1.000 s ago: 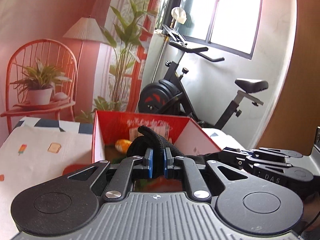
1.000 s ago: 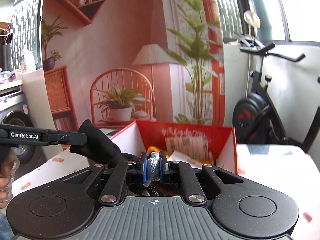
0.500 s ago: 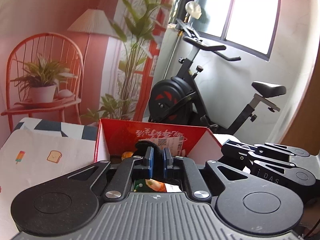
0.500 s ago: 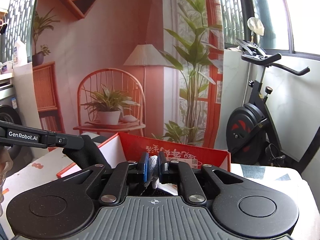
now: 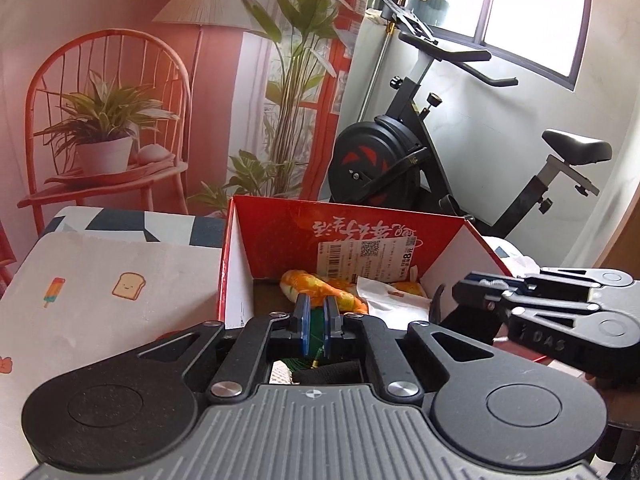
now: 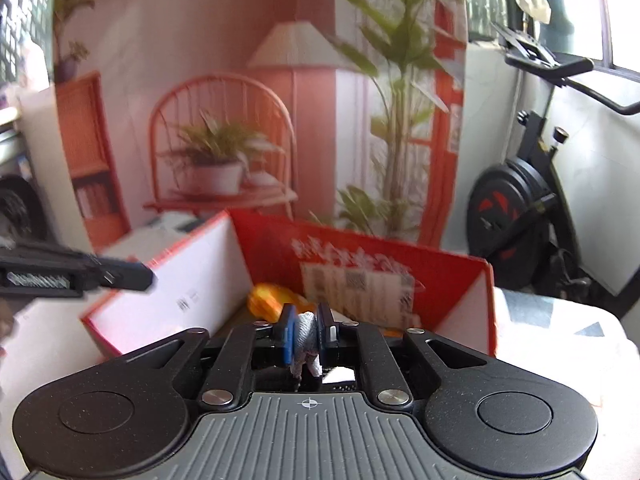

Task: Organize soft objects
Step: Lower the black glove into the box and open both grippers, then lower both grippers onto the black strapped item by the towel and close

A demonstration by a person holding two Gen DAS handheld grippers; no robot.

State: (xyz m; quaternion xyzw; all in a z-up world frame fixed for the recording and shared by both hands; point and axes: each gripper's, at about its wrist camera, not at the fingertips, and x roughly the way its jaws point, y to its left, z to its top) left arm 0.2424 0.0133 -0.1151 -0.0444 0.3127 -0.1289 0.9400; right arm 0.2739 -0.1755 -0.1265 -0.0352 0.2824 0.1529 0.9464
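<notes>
Black fabric that my left gripper (image 5: pixel 314 322) pinched a second ago is gone from its fingers, now parted slightly with nothing between; I judge it dropped into the red box (image 5: pixel 280 236). My right gripper (image 6: pixel 307 334) still clamps a grey cloth (image 6: pixel 306 340) over the box. It sits on a table (image 5: pixel 100 280) with a printed cover; an exercise bike (image 5: pixel 400 160) stands behind.

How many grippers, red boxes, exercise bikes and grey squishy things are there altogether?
Grippers: 2, the left gripper and the right gripper
Red box: 1
Exercise bike: 1
Grey soft thing: 1, pinched in the right gripper
Total: 5
</notes>
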